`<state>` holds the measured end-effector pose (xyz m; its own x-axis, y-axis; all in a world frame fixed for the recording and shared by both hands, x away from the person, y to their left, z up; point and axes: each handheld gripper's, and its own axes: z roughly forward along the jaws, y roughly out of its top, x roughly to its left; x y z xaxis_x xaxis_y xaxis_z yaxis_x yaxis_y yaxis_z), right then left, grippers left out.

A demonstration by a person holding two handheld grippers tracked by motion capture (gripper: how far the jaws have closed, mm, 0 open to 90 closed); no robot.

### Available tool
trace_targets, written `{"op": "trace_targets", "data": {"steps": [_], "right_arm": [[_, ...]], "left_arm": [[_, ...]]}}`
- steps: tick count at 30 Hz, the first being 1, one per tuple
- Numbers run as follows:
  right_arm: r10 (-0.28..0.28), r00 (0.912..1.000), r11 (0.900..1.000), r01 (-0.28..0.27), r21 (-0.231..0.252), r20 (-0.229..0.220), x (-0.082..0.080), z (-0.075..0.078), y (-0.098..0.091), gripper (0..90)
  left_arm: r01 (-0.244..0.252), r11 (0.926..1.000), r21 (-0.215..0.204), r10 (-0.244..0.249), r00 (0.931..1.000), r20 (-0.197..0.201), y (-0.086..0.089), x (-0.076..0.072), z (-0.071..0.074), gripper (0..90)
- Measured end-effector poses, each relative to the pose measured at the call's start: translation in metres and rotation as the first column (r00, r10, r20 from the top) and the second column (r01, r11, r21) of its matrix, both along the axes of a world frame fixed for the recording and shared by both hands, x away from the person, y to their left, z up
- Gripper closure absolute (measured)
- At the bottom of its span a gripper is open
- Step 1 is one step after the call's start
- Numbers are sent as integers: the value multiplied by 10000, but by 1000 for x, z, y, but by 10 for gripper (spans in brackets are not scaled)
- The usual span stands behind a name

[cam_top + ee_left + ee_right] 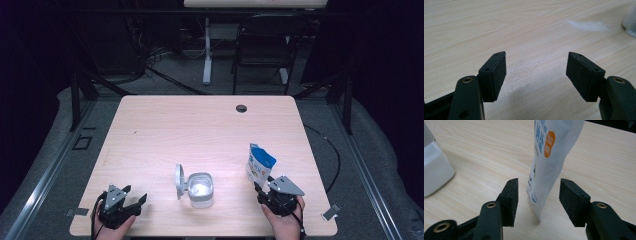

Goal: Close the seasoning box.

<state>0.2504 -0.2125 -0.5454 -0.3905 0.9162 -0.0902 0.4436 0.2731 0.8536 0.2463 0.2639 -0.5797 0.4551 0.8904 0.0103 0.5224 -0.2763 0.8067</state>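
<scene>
On the table — one pouch, one open container, both tongs spread, gripping nothing.

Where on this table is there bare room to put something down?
The whole far half of the table, up to the cable hole, is bare, as is the left side beyond the left gripper. It is crowded along the near edge: open-lidded container, then pouch between the right gripper fingers.

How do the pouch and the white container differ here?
The pouch is a soft printed packet, white and blue, standing tall; the container is a rigid, squat, plain white box. The pouch stands between the right gripper's open jaws; the container sits apart mid-table with its lid flipped open. Both rest on the table.
</scene>
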Motion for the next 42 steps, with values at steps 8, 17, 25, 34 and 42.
{"op": "trace_targets", "data": {"steps": [8,17,25,34,42], "right_arm": [[-132,9999,9999,131,50,103,-13,0,-8,492],[-95,9993,9997,102,-203,362,-24,-1,-10,489],[-139,9950,9965,220,-811,989,-34,1,-7,486],[-269,9951,9959,348,-833,947,-42,-3,-14,481],[-451,9932,9963,525,-674,1071,-45,-2,-19,476]], "left_arm": [[78,9994,-332,-82,9999,-120,2,2,2,353],[155,9996,-221,-156,9999,-50,-2,2,6,360],[76,9996,-264,-78,9999,-75,-2,2,10,357],[347,9994,-70,-346,9992,177,-12,6,19,367],[632,9980,33,-632,9979,111,-22,7,23,379]]}}
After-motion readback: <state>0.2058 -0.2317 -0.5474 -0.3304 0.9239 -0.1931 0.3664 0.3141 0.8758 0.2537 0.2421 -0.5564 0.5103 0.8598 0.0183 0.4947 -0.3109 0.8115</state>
